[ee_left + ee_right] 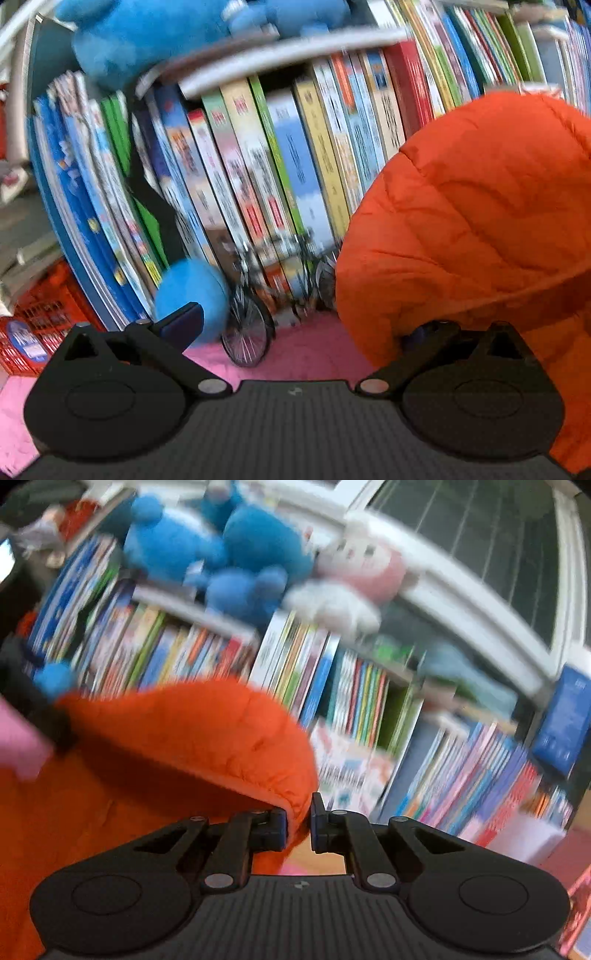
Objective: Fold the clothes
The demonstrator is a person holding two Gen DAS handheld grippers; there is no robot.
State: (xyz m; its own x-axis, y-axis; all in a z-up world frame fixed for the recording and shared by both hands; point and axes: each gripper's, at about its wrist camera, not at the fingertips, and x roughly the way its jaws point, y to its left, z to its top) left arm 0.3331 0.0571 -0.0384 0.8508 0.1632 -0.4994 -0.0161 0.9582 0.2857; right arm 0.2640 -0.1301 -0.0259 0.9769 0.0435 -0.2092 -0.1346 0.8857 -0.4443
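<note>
An orange puffer jacket (177, 746) bulges unfolded at lower left of the right view, its hem pinched by the right tool (298, 821). The left tool (299, 325) gapes wide beside it, gripping nothing; folding seems barely begun
</note>
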